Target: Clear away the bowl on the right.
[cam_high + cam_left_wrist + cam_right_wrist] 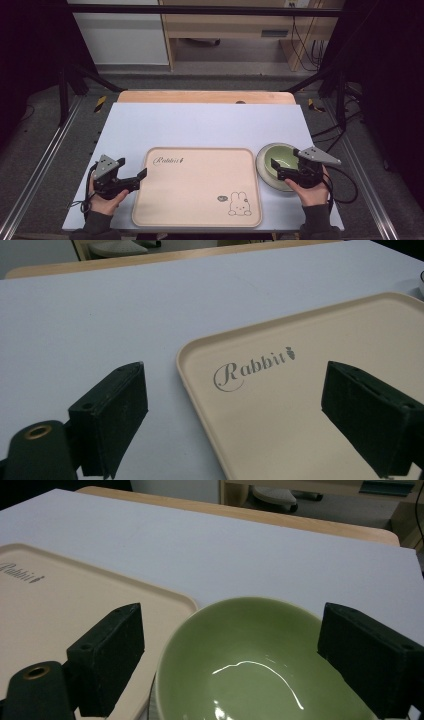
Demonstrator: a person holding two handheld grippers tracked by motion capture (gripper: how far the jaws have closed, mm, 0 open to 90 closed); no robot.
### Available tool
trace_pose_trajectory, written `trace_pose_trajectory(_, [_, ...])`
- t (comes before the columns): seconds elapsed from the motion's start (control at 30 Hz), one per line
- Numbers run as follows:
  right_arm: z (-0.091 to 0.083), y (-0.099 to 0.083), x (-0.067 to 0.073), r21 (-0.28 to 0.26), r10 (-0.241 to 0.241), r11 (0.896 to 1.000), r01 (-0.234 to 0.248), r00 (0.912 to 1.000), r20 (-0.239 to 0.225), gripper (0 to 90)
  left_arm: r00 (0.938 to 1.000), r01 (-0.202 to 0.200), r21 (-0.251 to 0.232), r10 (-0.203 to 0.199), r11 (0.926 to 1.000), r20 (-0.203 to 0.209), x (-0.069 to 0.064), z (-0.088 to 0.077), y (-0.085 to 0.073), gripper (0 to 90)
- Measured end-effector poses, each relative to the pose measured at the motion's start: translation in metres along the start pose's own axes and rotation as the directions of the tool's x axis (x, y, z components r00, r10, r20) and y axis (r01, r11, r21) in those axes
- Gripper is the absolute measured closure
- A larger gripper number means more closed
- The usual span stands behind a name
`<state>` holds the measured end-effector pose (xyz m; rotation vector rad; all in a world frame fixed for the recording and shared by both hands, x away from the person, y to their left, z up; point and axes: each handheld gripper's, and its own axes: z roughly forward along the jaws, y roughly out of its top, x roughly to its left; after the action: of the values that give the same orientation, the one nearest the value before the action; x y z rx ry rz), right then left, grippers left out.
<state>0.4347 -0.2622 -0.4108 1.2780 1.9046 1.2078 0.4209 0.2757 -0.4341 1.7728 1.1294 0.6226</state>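
High view: green bowl (276, 165) on desk (200, 125), 3 o'clock of the tray (197, 186); right claw (276, 169) open over its near rim, left claw (143, 175) open at the tray's 9 o'clock edge. Left gripper view: jaws straddle tray rim. Right gripper view: bowl (250, 665) looks glazed, stiff, slippery, breakable; pinch the wall. Round, mouth up, no long axis.

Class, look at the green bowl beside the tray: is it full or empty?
Empty. The green bowl stands upright, and its glossy inside shows only reflected light, with the right gripper open around it.

A white table cover (200, 125) lies over a wooden tabletop (200, 97).
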Motion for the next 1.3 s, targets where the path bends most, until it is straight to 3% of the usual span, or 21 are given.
trace_pose_trajectory(0.43, [-0.001, 0.001, -0.017, 0.020, 0.044, 0.999, -0.045, 0.9976, 0.054, 14.4, 1.0000, -0.002, 0.000, 0.002, 1.0000, -0.001, 0.000, 0.000, 0.000, 11.0])
trace_pose_trajectory(0.73, [0.002, 0.001, -0.027, 0.057, 0.039, 0.997, -0.045, 0.9948, 0.094, 21.1, 1.0000, -0.003, 0.003, 0.003, 1.0000, -0.004, 0.000, 0.001, -0.001, 11.1])
trace_pose_trajectory(1.3, [0.011, -0.002, -0.042, 0.134, 0.062, 0.988, -0.078, 0.9907, 0.121, 31.7, 1.0000, -0.001, 0.006, 0.001, 1.0000, -0.003, 0.001, 0.001, -0.001, 11.2])
